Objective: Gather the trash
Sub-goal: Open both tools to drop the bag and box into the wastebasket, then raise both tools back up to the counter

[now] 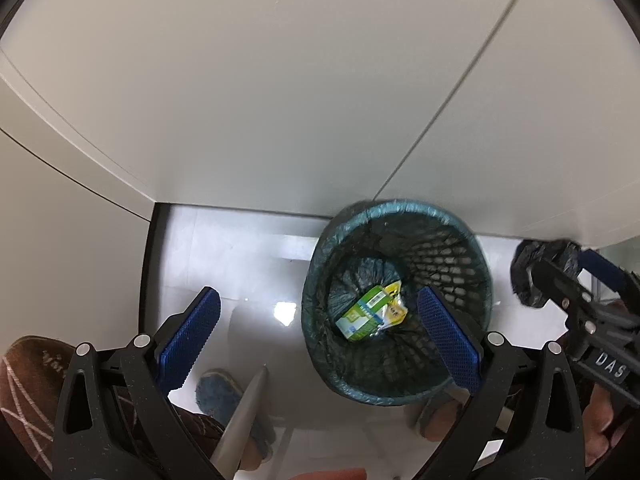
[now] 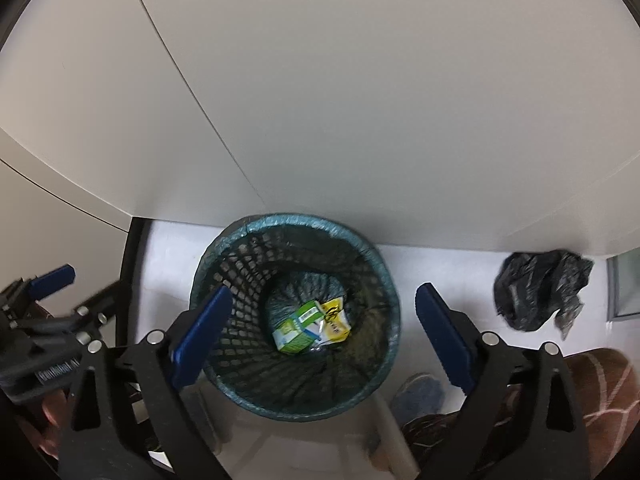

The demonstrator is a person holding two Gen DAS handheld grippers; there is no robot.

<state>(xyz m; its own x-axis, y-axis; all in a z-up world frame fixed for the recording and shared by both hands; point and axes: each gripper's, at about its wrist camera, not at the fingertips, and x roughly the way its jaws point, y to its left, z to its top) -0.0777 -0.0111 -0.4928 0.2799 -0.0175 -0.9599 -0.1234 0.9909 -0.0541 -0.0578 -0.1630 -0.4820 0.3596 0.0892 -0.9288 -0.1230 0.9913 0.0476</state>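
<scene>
Where bin (image 2: 296,312) gapes: carton (image 2: 296,330) aslant.

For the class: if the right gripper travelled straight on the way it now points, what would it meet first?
Probably the inside of the mesh wastebasket: the open, empty right gripper looks down into its mouth, so it would likely reach the green carton and yellow wrapper at the bottom. Depth is uncertain.

Carton (image 2: 298,330) in bin (image 2: 380,264) (bag (image 2: 538,290) right)
</scene>
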